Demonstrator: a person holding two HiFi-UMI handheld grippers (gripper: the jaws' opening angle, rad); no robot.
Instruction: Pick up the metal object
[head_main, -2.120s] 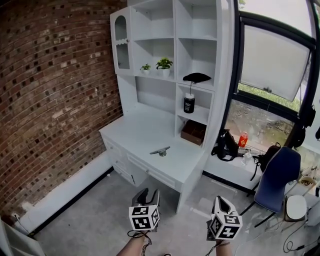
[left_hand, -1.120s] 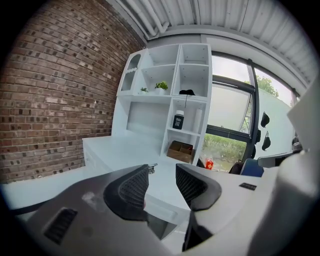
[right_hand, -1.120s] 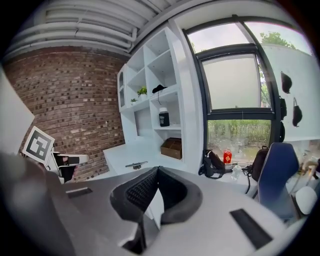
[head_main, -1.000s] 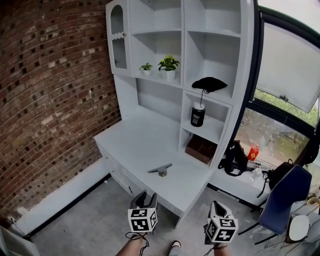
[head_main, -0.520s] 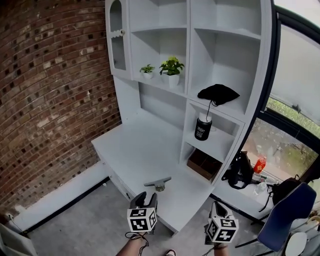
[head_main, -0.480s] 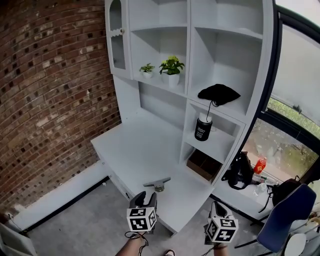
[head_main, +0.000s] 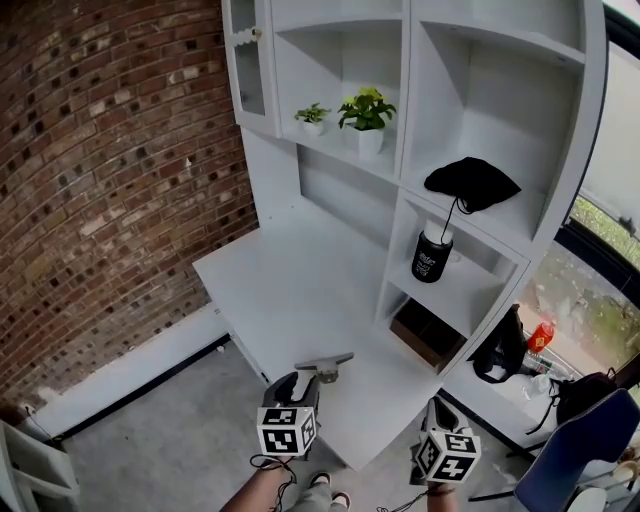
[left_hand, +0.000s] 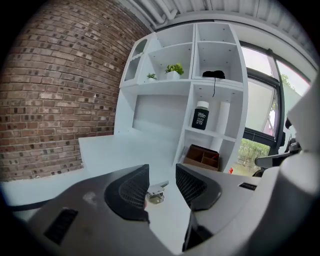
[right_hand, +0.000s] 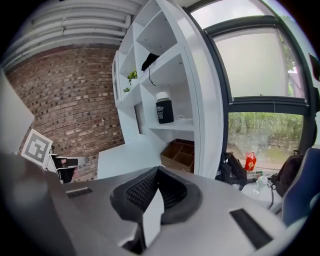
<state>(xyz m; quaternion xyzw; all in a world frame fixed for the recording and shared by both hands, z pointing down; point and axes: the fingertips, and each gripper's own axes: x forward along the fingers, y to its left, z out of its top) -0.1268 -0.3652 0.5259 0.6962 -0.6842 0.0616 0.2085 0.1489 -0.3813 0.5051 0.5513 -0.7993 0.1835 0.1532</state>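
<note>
The metal object is a small grey piece with a flat bar on top, lying near the front edge of the white desk. My left gripper hangs just in front of it, at the desk's edge. In the left gripper view the metal object shows through the gap of the left gripper, whose jaws stand open and apart from it. My right gripper is off the desk's right corner, over the floor. The right gripper has its jaws together with nothing between them.
White shelves rise behind the desk with two potted plants, a black cloth, a black bottle and a brown box. A brick wall is on the left. A black bag, a red bottle and a blue chair are at the right.
The desk and shelves have come closer. Both grippers now sit nearer the desk's front edge, the left one just short of the metal object.
</note>
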